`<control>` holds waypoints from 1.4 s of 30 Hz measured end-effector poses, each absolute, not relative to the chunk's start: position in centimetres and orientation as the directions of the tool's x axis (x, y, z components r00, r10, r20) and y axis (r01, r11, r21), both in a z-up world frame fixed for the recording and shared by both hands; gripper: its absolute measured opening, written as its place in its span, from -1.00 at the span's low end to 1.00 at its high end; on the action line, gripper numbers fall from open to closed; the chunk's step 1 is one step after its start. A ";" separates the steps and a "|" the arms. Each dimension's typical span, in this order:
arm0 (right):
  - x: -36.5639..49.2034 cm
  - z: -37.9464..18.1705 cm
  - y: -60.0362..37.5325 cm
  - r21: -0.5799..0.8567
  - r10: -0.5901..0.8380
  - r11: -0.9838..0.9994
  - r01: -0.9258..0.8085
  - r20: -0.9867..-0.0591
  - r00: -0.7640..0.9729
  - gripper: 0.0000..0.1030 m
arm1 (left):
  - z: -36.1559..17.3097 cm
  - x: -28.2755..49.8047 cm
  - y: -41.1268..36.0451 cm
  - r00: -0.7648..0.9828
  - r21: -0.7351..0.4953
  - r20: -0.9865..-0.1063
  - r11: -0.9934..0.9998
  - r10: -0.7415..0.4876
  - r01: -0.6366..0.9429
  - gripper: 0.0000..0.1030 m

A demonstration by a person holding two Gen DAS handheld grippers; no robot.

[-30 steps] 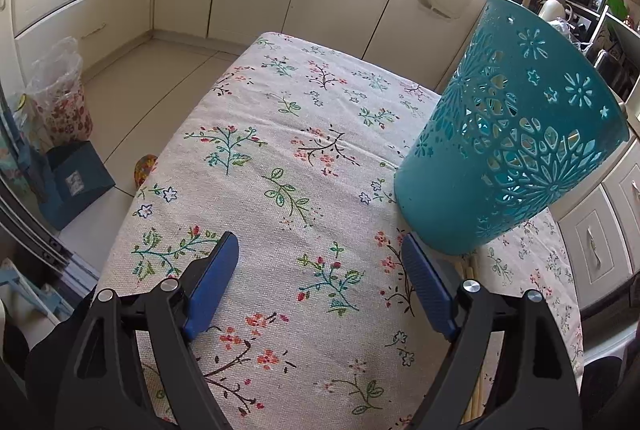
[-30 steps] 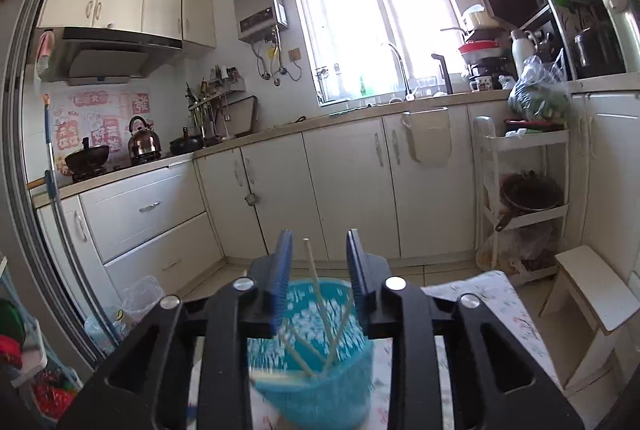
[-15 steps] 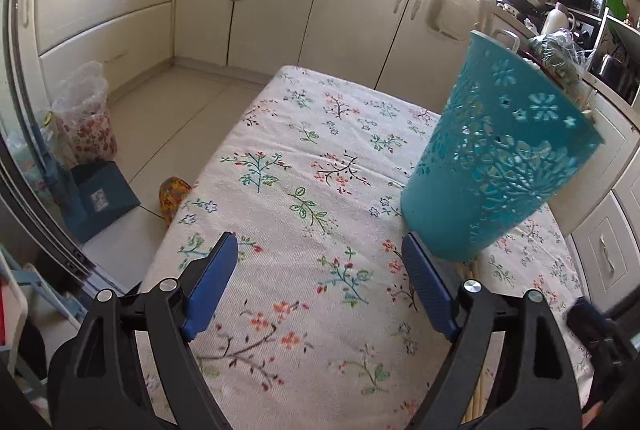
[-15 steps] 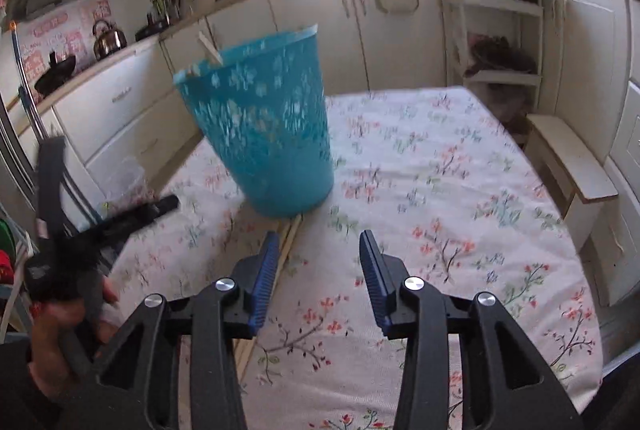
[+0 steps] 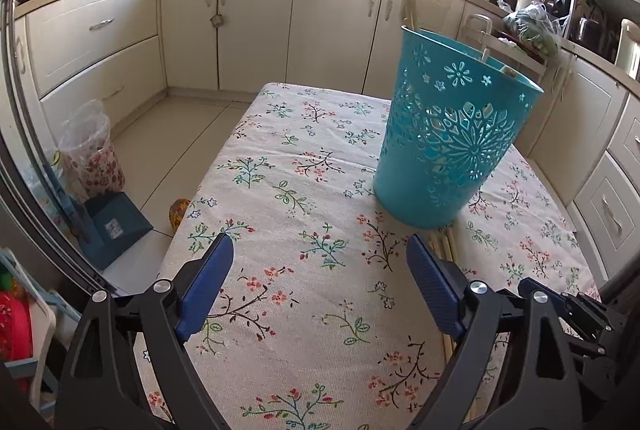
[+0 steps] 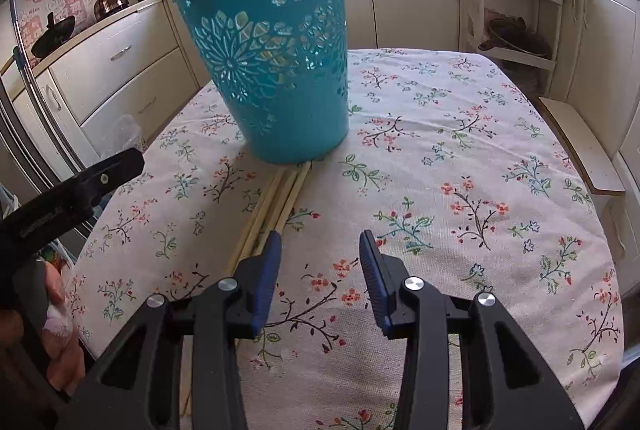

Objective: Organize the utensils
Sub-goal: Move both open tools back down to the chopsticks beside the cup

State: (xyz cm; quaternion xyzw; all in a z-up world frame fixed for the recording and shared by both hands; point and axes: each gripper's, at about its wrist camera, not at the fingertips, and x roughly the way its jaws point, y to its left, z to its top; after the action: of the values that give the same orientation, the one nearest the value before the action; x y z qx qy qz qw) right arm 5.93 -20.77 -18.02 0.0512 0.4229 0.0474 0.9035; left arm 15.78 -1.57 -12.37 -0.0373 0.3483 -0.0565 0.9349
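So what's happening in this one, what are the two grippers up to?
A person is sorting chopsticks into a teal basket on a flowered tablecloth. A few sticks already poke above its rim. A bundle of chopsticks lies on the cloth, one end against the basket's base. The right gripper is empty, its jaws just to the right of the bundle. The left gripper is wide open over bare cloth, holding nothing.
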 end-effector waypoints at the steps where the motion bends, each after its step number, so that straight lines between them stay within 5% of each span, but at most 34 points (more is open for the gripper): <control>1: 6.0 -18.0 -20.8 0.140 0.131 0.990 -0.037 -0.760 0.637 -0.20 | -12.4 15.7 -1.5 0.752 -0.108 -0.646 0.991 -0.131 0.080 0.64; 28: 10.0 -19.5 -19.6 0.126 0.102 0.992 0.002 -0.808 0.580 -0.23 | -14.4 16.1 -0.3 0.717 -0.124 -0.685 0.990 -0.130 0.061 0.68; 42: 9.3 -19.1 -19.9 -0.076 0.018 0.984 -0.162 -0.857 0.515 -0.50 | -15.3 17.1 -4.2 0.610 -0.104 -0.767 0.977 -0.197 0.185 0.68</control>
State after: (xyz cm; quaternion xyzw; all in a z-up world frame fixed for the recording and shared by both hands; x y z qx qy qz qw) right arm 9.32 -19.93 -19.05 -0.0732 0.4898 0.0518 0.8672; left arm 17.07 -4.19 -15.30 -0.0073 0.4284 -0.1064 0.8973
